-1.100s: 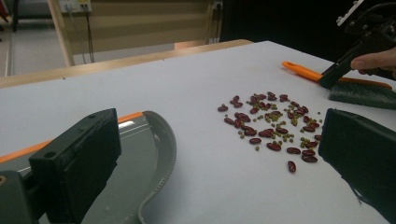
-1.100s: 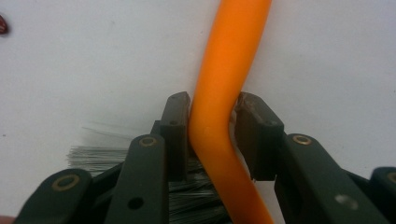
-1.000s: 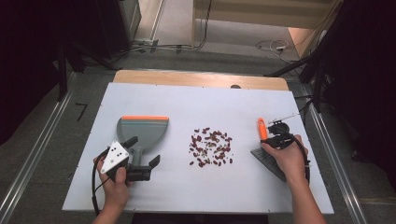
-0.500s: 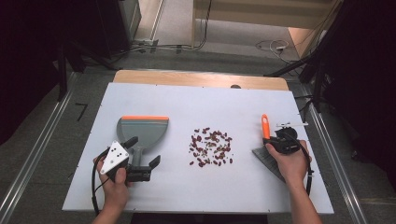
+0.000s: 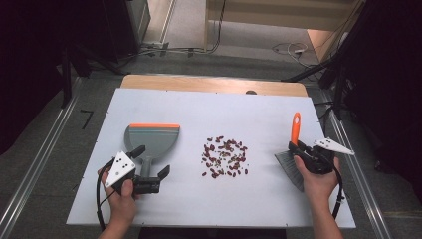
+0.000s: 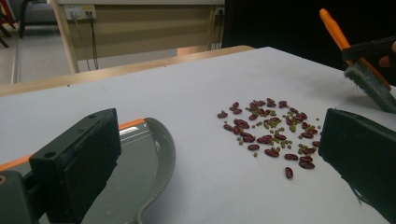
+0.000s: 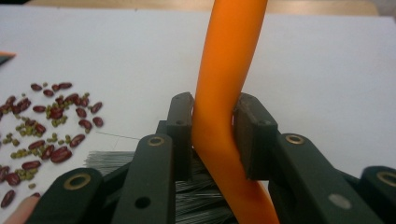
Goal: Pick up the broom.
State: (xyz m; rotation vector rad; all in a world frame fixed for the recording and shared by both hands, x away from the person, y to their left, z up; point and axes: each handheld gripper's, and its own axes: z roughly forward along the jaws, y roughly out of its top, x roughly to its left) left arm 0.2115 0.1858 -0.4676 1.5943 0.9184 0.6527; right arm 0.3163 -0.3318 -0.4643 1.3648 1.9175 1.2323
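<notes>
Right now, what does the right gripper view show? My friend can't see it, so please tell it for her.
The right gripper is shut on the orange handle of a brush, with grey bristles below the jaws. A scatter of red and green beans lies to the left on the white table.

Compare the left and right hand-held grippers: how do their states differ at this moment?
The left hand-held gripper is open, its jaws astride the grey dustpan with orange lip handle without clamping it. The right hand-held gripper is shut on the orange-handled grey-bristled brush. Both flank the scattered red and green beans.
</notes>
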